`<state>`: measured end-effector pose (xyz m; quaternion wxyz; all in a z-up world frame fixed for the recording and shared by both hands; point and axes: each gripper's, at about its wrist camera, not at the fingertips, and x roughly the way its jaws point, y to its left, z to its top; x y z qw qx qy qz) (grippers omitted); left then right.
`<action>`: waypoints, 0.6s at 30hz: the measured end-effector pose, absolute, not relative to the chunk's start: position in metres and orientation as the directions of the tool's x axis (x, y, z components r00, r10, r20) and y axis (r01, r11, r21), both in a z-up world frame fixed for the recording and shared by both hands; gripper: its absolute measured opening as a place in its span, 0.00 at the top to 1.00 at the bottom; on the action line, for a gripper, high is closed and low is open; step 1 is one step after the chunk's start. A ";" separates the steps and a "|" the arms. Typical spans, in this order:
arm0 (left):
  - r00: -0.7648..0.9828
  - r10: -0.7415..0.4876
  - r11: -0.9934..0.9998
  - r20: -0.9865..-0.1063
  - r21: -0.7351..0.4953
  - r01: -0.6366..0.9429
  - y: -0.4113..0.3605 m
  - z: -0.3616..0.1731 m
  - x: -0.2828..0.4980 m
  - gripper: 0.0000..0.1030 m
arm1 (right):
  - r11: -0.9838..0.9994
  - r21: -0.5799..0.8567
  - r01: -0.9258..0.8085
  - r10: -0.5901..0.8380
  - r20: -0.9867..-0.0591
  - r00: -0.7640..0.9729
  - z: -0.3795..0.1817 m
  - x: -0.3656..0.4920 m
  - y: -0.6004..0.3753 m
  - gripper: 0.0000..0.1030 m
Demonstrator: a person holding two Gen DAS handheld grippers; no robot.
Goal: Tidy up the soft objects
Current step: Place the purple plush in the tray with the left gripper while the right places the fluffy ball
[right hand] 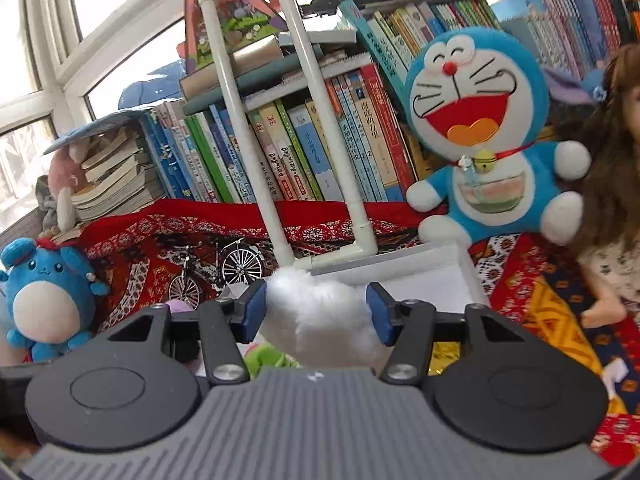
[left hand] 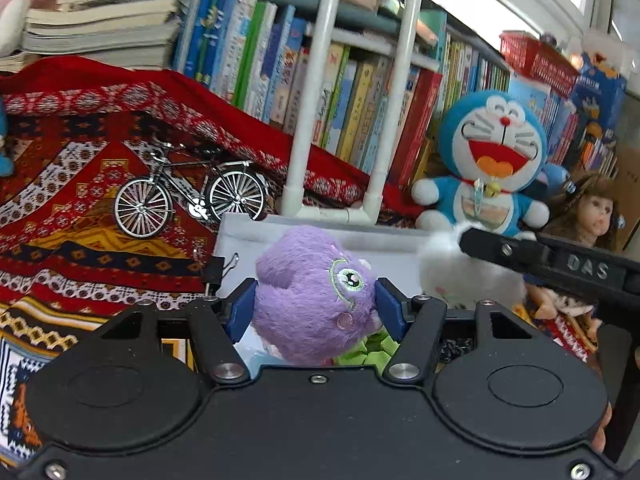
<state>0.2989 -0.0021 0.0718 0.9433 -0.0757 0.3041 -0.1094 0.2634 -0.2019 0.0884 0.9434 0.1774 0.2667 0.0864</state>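
My left gripper (left hand: 316, 304) is shut on a purple plush toy (left hand: 312, 292) with a green stitched eye; its blue pads press both sides. My right gripper (right hand: 316, 310) is shut on a white fluffy plush (right hand: 320, 316), which also shows in the left wrist view as a white plush (left hand: 460, 272) under the other gripper's black finger (left hand: 520, 252). A white box (left hand: 280, 240) lies just beyond both toys on the patterned cloth; its rim (right hand: 420, 256) shows behind the white plush. A green plush piece (left hand: 368, 350) sits low under the purple toy.
A blue cat plush (right hand: 488, 136) leans on a row of books (right hand: 280, 152). A doll (left hand: 592, 212) sits at the right. A small blue plush (right hand: 44, 288) stands at the left. A model bicycle (left hand: 188, 196) and a white pipe frame (left hand: 340, 120) stand on the red cloth (left hand: 80, 160).
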 end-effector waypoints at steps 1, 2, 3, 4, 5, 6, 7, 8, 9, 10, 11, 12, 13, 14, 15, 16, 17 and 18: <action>0.782 -0.249 0.966 -0.571 -0.201 0.161 -0.005 0.069 0.304 0.41 | 0.923 0.379 -0.063 0.254 -0.478 0.841 0.086 0.268 -0.201 0.44; 0.777 -0.242 0.968 -0.581 -0.195 0.156 -0.007 0.066 0.308 0.41 | 0.923 0.380 -0.056 0.252 -0.490 0.835 0.083 0.274 -0.201 0.44; 0.771 -0.238 0.970 -0.591 -0.190 0.153 -0.009 0.064 0.310 0.41 | 0.923 0.381 -0.046 0.248 -0.501 0.829 0.080 0.279 -0.200 0.44; 0.766 -0.236 0.970 -0.598 -0.186 0.153 -0.010 0.061 0.313 0.41 | 0.923 0.382 -0.039 0.246 -0.510 0.824 0.076 0.282 -0.200 0.44; 0.764 -0.234 0.971 -0.601 -0.184 0.153 -0.011 0.057 0.314 0.41 | 0.924 0.381 -0.036 0.247 -0.519 0.818 0.072 0.285 -0.199 0.44; 0.760 -0.233 0.971 -0.606 -0.181 0.153 -0.011 0.054 0.315 0.41 | 0.925 0.378 -0.036 0.247 -0.527 0.813 0.069 0.287 -0.197 0.44; 0.756 -0.234 0.971 -0.611 -0.180 0.155 -0.011 0.052 0.316 0.41 | 0.927 0.373 -0.035 0.246 -0.537 0.807 0.065 0.288 -0.196 0.44; 0.755 -0.232 0.972 -0.613 -0.177 0.155 -0.011 0.049 0.317 0.41 | 0.928 0.370 -0.036 0.248 -0.544 0.801 0.061 0.289 -0.195 0.44; 0.755 -0.231 0.972 -0.614 -0.176 0.154 -0.011 0.047 0.317 0.40 | 0.930 0.366 -0.040 0.251 -0.551 0.796 0.058 0.289 -0.193 0.44; 0.754 -0.232 0.972 -0.614 -0.177 0.155 -0.010 0.046 0.318 0.40 | 0.933 0.358 -0.044 0.251 -0.556 0.792 0.055 0.289 -0.192 0.44; 0.753 -0.233 0.972 -0.616 -0.180 0.153 -0.009 0.045 0.318 0.40 | 0.935 0.352 -0.050 0.252 -0.558 0.791 0.054 0.288 -0.190 0.44; 0.751 -0.233 0.971 -0.618 -0.184 0.150 -0.008 0.045 0.318 0.40 | 0.935 0.349 -0.056 0.257 -0.561 0.787 0.053 0.288 -0.189 0.44; 0.750 -0.235 0.971 -0.619 -0.189 0.148 -0.006 0.045 0.319 0.40 | 0.936 0.348 -0.058 0.258 -0.562 0.786 0.053 0.288 -0.189 0.44; 0.750 -0.235 0.971 -0.618 -0.190 0.147 -0.006 0.046 0.318 0.39 | 0.936 0.348 -0.058 0.257 -0.563 0.786 0.053 0.288 -0.188 0.44; 0.753 -0.236 0.970 -0.614 -0.191 0.148 -0.005 0.047 0.317 0.38 | 0.935 0.349 -0.062 0.261 -0.561 0.785 0.054 0.288 -0.188 0.43; 0.757 -0.237 0.970 -0.608 -0.193 0.149 -0.005 0.049 0.314 0.38 | 0.934 0.350 -0.069 0.267 -0.556 0.787 0.055 0.286 -0.188 0.41; 0.762 -0.242 0.969 -0.600 -0.196 0.153 -0.004 0.052 0.312 0.38 | 0.933 0.352 -0.075 0.270 -0.545 0.794 0.057 0.284 -0.189 0.40; 0.768 -0.248 0.967 -0.591 -0.202 0.157 -0.003 0.054 0.309 0.35 | 0.931 0.356 -0.082 0.274 -0.535 0.799 0.059 0.281 -0.190 0.36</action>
